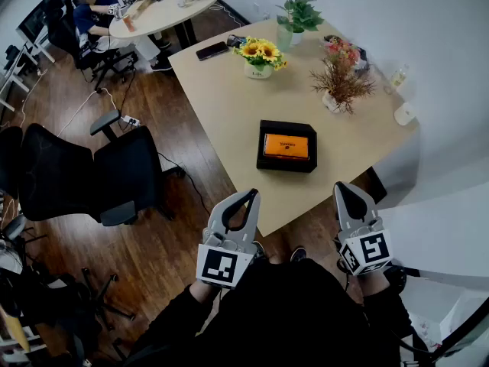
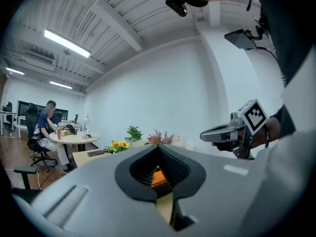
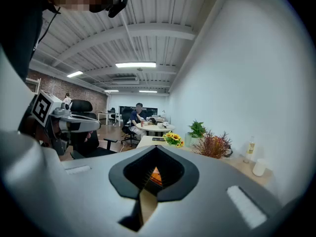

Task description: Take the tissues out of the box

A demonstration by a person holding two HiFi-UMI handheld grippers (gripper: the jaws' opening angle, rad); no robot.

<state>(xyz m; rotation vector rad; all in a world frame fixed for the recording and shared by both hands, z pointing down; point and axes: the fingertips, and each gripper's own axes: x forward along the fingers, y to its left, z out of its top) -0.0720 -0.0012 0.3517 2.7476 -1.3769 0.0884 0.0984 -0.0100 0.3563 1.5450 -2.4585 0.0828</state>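
The tissue box (image 1: 286, 145), black with an orange top, lies flat near the front of the beige table (image 1: 229, 105). No tissue shows above it. My left gripper (image 1: 251, 194) is shut and empty, hanging off the table's front edge, below and left of the box. Also shut and empty, my right gripper (image 1: 341, 185) is just off the table's near right corner. In the left gripper view the box's orange top (image 2: 157, 177) peeks through the hole behind the shut jaws, and the right gripper (image 2: 219, 133) shows at the right. The right gripper view frames the box (image 3: 156, 174) the same way.
A sunflower pot (image 1: 260, 56), a green plant (image 1: 298, 14), a dried red bouquet (image 1: 340, 82), a phone (image 1: 212, 50) and a white cup (image 1: 405, 114) stand at the table's far side. Black office chairs (image 1: 114, 174) sit left. A person sits at a round table (image 1: 164, 6).
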